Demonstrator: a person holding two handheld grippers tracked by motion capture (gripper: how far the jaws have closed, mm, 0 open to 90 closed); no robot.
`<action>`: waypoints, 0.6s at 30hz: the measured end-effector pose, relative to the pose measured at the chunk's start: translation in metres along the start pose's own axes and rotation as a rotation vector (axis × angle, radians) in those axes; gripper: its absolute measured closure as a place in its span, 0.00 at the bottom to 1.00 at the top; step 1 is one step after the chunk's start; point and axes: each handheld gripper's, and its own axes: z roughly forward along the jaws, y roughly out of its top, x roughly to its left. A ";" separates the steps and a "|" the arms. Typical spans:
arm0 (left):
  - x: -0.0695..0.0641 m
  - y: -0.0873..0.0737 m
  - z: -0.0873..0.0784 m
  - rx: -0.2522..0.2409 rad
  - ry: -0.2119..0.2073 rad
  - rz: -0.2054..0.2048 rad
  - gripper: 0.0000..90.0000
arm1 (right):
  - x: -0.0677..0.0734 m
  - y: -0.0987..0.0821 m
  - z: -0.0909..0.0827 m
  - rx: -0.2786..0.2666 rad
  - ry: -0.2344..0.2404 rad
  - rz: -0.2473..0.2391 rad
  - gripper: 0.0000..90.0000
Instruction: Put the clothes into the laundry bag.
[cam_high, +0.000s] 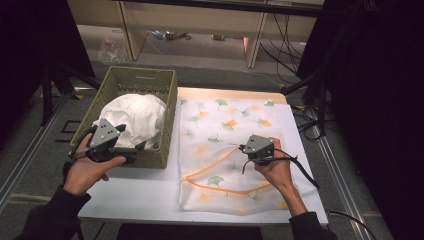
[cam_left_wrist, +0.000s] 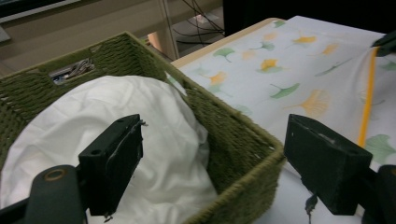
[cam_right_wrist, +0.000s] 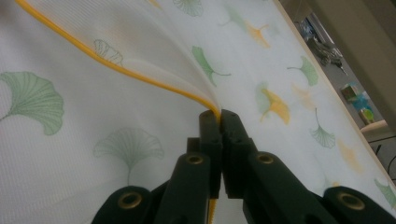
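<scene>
A thin white cloth bag (cam_high: 220, 150) printed with green and orange ginkgo leaves lies flat on the table, its mouth edged in orange. My right gripper (cam_high: 243, 148) is shut on that orange edge (cam_right_wrist: 154, 81) and holds it lifted off the lower layer. A green woven basket (cam_high: 112, 87) stands to the left of the bag and holds a bundled white cloth (cam_high: 132, 117). My left gripper (cam_high: 142, 148) hangs over the basket's near right corner, open, with nothing between its fingers (cam_left_wrist: 114, 161). In the left gripper view the basket rim (cam_left_wrist: 233, 128) passes between the jaws.
The white tabletop (cam_high: 145, 190) shows in front of the basket. The floor beyond the table carries a clear plastic bag (cam_high: 112, 50), cables (cam_high: 280, 47) and wooden furniture legs (cam_high: 252, 47). Dark curtains close both sides.
</scene>
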 end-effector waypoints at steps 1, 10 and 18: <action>0.004 0.001 0.002 0.001 0.007 -0.009 0.21 | -0.001 0.000 0.000 -0.006 -0.005 -0.014 1.00; 0.050 0.022 0.030 0.063 0.044 -0.020 0.18 | -0.004 0.008 -0.009 -0.022 -0.021 -0.030 1.00; 0.084 0.032 0.071 0.215 0.052 -0.024 0.18 | -0.005 0.014 -0.012 -0.028 -0.025 -0.050 1.00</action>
